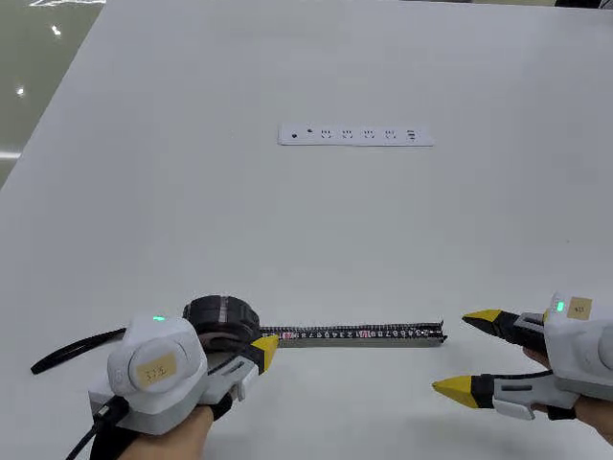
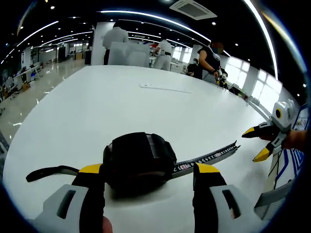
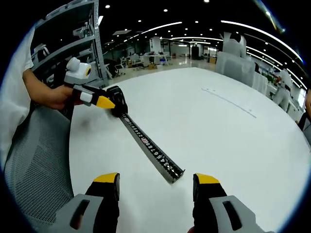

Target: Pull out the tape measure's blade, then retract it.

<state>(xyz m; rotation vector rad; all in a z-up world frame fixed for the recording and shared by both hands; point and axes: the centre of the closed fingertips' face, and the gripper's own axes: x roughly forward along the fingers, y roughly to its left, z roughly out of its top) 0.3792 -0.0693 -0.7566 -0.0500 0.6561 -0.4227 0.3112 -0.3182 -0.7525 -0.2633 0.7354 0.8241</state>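
The black tape measure case (image 1: 222, 321) lies on the white table (image 1: 316, 230), its blade (image 1: 359, 333) drawn out flat to the right. My left gripper (image 2: 148, 169) stands open around the case (image 2: 140, 162), with a small gap at its right finger (image 2: 206, 170); one yellow fingertip (image 1: 265, 347) shows beside the blade. My right gripper (image 1: 466, 353) is open just past the blade's end hook (image 1: 442, 333), apart from it. In the right gripper view the hook (image 3: 176, 175) lies just ahead of that gripper (image 3: 156, 178), between its tips, and the blade (image 3: 146, 141) runs back to the case (image 3: 116, 104).
A white power strip (image 1: 355, 135) lies flat at the table's middle. The case's black wrist strap (image 1: 77, 350) trails left. The table's left edge (image 1: 48, 125) drops to the floor. A grey mesh chair (image 3: 39, 160) stands beside the table; people (image 2: 212, 58) stand beyond its far side.
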